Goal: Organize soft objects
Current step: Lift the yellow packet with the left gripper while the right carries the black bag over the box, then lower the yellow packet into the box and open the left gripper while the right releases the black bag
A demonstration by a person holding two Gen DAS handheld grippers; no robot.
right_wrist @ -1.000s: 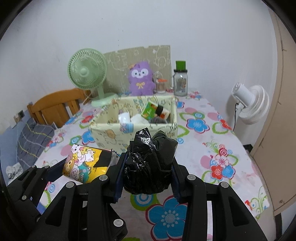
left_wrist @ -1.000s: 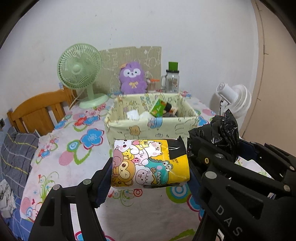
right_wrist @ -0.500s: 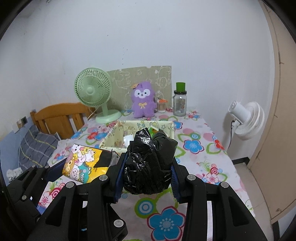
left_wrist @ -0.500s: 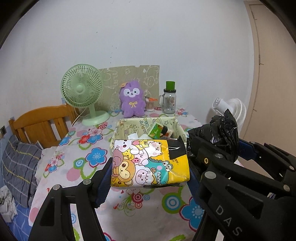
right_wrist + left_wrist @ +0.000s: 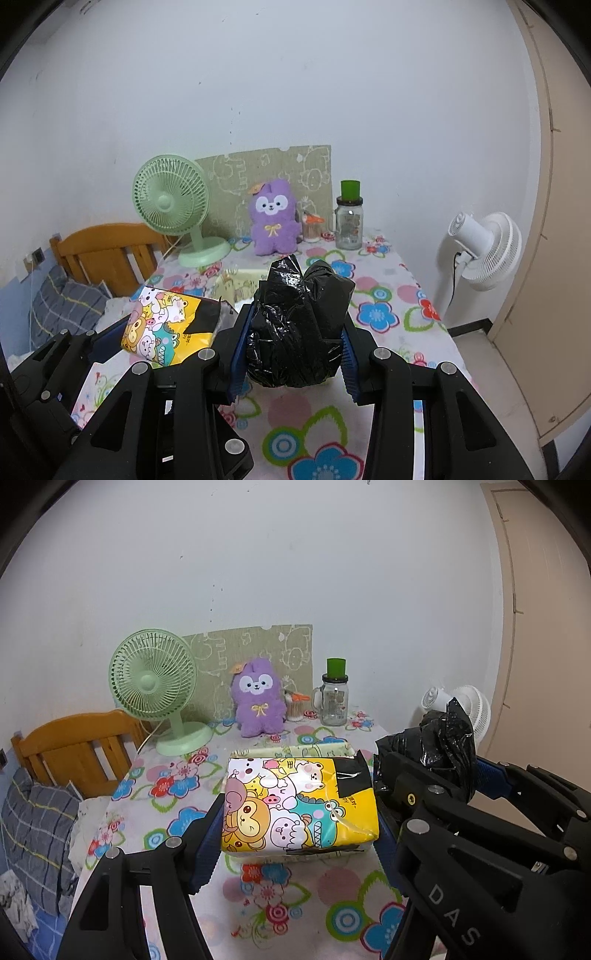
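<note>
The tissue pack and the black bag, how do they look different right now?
The tissue pack is a flat-sided block, yellow with cartoon animals; the black bag is a crumpled, shiny lump with no print. The pack sits in the left tongs, spread wide; the bag fills the right tongs, set narrower. Both are clamped between blue pads, lifted clear of the flowered table.

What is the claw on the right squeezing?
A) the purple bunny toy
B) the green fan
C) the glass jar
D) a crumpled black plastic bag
D: in the right wrist view the right claw has a crumpled black plastic bag pinched between its blue pads, while the purple plush toy sits far back by the wall.
</note>
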